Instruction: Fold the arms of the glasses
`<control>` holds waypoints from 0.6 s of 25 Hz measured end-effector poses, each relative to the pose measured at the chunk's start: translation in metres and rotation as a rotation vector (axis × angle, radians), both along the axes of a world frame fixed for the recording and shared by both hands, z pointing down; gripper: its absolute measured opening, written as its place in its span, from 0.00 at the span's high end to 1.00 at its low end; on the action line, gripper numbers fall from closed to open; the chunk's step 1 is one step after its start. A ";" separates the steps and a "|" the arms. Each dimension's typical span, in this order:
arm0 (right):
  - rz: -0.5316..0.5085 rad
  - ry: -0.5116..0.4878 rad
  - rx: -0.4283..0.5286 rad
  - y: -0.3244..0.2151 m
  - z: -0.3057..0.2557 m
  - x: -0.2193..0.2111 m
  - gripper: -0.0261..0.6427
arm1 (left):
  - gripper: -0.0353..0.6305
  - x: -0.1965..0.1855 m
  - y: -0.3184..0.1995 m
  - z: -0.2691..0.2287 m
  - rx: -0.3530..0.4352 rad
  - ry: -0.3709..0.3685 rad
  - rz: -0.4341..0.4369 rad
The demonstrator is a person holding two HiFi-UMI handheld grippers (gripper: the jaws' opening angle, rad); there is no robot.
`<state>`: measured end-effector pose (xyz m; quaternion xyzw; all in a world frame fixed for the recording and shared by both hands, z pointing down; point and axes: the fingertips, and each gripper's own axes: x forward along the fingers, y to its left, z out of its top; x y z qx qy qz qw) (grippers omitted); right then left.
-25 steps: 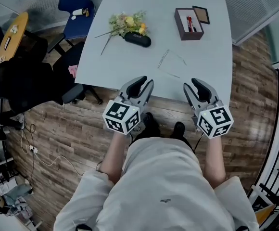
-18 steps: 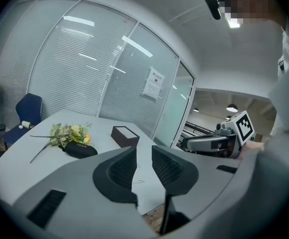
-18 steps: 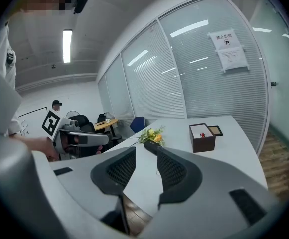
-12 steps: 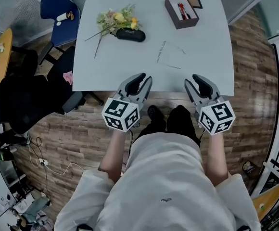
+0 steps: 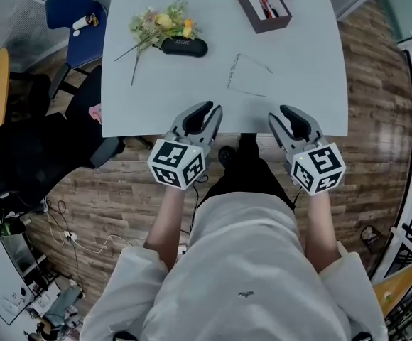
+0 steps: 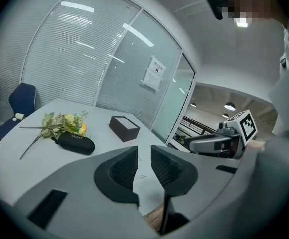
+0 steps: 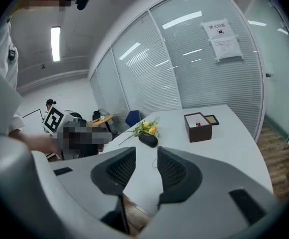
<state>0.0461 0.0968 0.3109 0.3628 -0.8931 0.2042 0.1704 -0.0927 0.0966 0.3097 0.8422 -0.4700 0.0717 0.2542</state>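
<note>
The glasses (image 5: 245, 73) are thin wire ones lying on the pale grey table (image 5: 149, 98), arms spread open, mid-table and a little right of centre. Both grippers hover at the table's near edge, short of the glasses and apart from them. My left gripper (image 5: 204, 112) sits below and left of them, and my right gripper (image 5: 285, 114) below and right. Each has its jaws drawn together to a narrow slit with nothing between. In the left gripper view the left gripper (image 6: 143, 158) faces the table top; the right gripper (image 7: 145, 159) points across it in its own view.
A black glasses case (image 5: 183, 46) lies beside a flower bunch (image 5: 156, 25) at the far left of the table. A brown open box (image 5: 263, 4) with red pens stands far right. A blue chair (image 5: 74, 16) and a black chair (image 5: 28, 155) stand left of the table.
The person has stepped up to the table. Both grippers, which hung over the wooden floor, now reach its near edge. Their jaws look the same.
</note>
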 end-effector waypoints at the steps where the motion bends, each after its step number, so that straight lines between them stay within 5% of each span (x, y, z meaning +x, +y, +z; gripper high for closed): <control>1: -0.008 -0.001 -0.001 -0.004 0.001 -0.001 0.75 | 0.81 0.000 -0.003 0.002 -0.005 -0.003 -0.005; 15: -0.170 -0.008 -0.012 -0.073 0.015 -0.015 0.75 | 0.82 0.007 -0.059 0.017 -0.059 -0.052 -0.067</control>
